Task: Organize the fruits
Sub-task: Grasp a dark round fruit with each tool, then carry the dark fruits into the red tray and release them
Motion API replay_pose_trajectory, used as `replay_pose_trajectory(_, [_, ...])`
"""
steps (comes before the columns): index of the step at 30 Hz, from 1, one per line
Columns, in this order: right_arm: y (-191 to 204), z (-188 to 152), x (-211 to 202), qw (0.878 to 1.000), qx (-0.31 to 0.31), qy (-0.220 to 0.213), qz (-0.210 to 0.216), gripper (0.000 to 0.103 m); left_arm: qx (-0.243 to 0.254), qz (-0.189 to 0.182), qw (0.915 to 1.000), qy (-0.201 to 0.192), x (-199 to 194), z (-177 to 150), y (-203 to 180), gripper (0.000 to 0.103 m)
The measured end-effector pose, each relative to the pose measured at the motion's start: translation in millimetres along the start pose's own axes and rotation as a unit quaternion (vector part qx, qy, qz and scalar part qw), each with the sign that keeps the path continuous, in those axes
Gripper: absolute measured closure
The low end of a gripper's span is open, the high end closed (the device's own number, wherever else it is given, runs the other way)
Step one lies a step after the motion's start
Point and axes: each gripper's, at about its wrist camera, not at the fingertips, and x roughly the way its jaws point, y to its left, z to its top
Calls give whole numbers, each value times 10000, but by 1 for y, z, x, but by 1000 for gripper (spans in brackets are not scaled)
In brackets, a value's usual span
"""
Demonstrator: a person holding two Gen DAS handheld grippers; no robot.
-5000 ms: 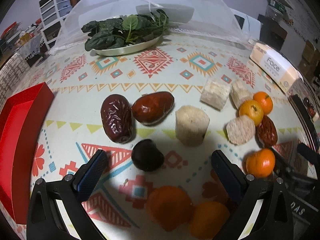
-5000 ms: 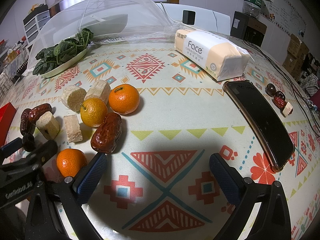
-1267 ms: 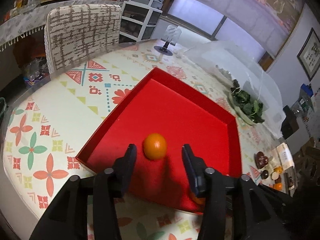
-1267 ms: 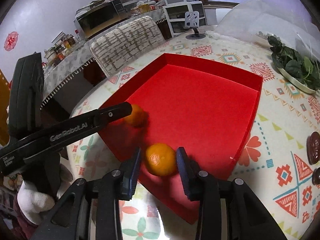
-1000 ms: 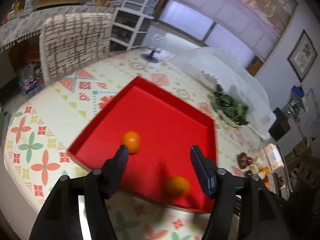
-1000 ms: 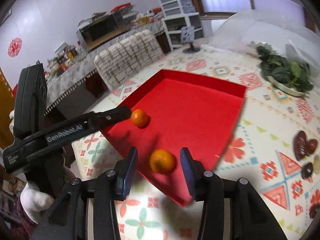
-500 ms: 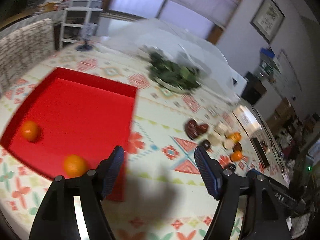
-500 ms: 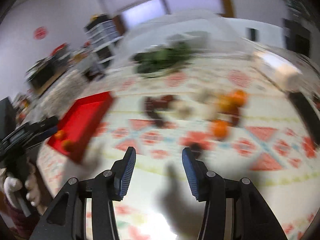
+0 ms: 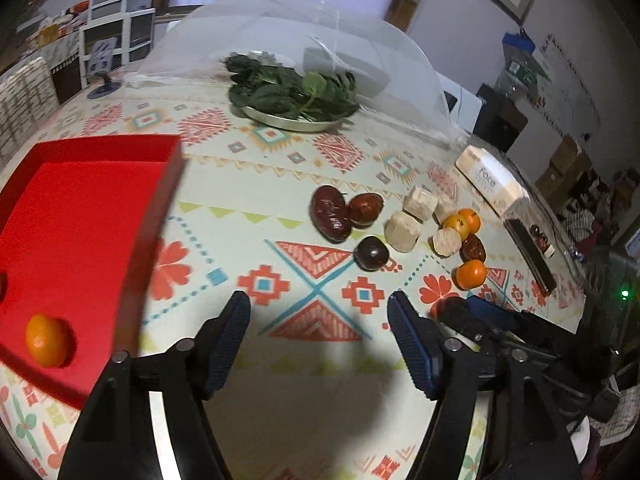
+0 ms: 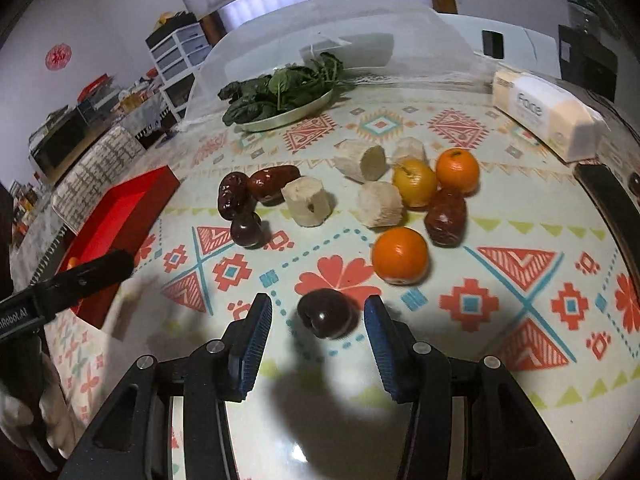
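My right gripper [image 10: 316, 336] is open, and a dark plum [image 10: 326, 314] lies on the cloth between its fingers without touching either pad. Beyond it sit an orange [image 10: 400, 255], a wrinkled date [image 10: 445, 216], two more oranges [image 10: 457, 170], pale cut chunks [image 10: 306, 202], two dates [image 10: 272, 184] and a second plum [image 10: 247, 229]. My left gripper [image 9: 320, 336] hovers over bare cloth, its jaws closing slightly with nothing between them. The red tray [image 9: 92, 208] at the left holds an orange [image 9: 48, 340].
A plate of greens [image 9: 292, 98] sits at the back under a clear mesh cover [image 9: 320, 40]. A tissue pack [image 10: 544, 114] and a dark phone [image 10: 612, 200] lie at the right. The right gripper's body [image 9: 520, 332] is close on my left gripper's right.
Both grippers let go of their oranges in the red tray and swung right to the fruit pile. The right one now straddles a plum.
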Motion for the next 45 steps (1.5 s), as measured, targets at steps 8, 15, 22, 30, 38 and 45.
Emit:
replay_pose_trajectory(8, [3,-1,5,9999,-97,58,-30,51,540,6,9983,216,50,15,-38,64])
replay_pose_trajectory(15, [2,-2,3,9999,-87,71,39,56,699,173,9970,274,80,26,-49,64])
replay_pose_trajectory(22, [0,-4,0,10000,-27,82,48,63,858,266,9956,256,86,23,-56,77])
replay_pose_trajectory(30, [-1,-8,-5,9999,121,53,62,76,433,-23,9990,86,55,16,-37,78])
replay_pose_trajectory(38, [27,-5,-26,9995,-16,-139,298,76,-279,-198,9986,-398,-9,12,18,77])
replay_pose_trajectory(45, [72,7,-31,9978,-306,-160,571,76,-935,166,9907,-976,-65,11,91,77])
